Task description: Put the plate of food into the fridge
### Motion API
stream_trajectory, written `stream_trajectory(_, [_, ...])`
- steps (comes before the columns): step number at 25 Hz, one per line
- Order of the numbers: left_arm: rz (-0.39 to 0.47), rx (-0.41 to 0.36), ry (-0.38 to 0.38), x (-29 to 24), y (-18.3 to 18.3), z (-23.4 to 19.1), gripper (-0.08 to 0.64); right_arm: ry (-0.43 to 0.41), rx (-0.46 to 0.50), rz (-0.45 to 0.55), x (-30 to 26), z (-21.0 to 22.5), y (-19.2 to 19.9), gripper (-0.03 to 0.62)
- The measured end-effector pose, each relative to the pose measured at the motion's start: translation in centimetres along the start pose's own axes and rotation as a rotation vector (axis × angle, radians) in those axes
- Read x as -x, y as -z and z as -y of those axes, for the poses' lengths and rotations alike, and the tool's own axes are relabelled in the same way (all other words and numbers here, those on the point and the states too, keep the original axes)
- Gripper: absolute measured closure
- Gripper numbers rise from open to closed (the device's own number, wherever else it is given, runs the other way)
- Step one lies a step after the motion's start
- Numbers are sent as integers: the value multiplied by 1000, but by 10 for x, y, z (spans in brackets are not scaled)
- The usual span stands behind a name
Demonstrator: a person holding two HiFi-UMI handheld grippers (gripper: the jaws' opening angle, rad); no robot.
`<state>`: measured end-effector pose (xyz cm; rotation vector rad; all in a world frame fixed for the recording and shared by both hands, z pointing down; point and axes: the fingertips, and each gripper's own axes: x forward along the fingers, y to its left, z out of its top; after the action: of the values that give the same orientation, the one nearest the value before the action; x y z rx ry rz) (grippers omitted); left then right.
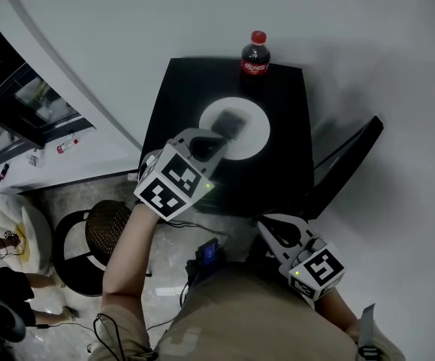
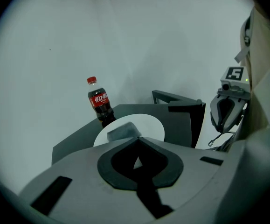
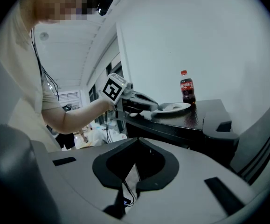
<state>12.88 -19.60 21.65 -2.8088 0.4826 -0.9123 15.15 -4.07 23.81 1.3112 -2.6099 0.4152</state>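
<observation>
Plate, left claw angled down toward its rim, right claw low

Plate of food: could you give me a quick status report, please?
Left claw shut, empty, by near rim of plate. Right claw shut, empty, short of black table. Food on plate, ungrasped. Cola bottle behind, apart.

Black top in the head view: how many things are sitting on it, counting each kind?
cola bottle: 1
white plate: 1
piece of food on the plate: 1
Total: 3
</observation>
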Motion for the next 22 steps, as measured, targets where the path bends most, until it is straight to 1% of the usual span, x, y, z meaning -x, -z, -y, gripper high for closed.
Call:
stream_trajectory(2, [-20, 8, 15, -3, 1, 0, 549, -2, 0, -2, -1, -1, 1, 571])
stream_trajectory(6, [-29, 22, 50, -2, 0, 3, 551, -1, -10, -14, 0, -1, 4, 571])
stream_trajectory(11, [-44, 0, 89, 1, 3, 11, 551, 1, -6, -10, -1, -2, 3, 571])
stream_trajectory(16, [-21, 31, 101, 1, -1, 9, 551, 0, -18, -11, 0, -2, 2, 571])
stream_trajectory(19, [-37, 7, 93, -1, -2, 9, 551, -7, -20, -8, -1, -3, 2, 571])
stream_trajectory(22, [-63, -9, 56, -5, -1, 4, 551, -8, -13, -4, -2, -2, 1, 571])
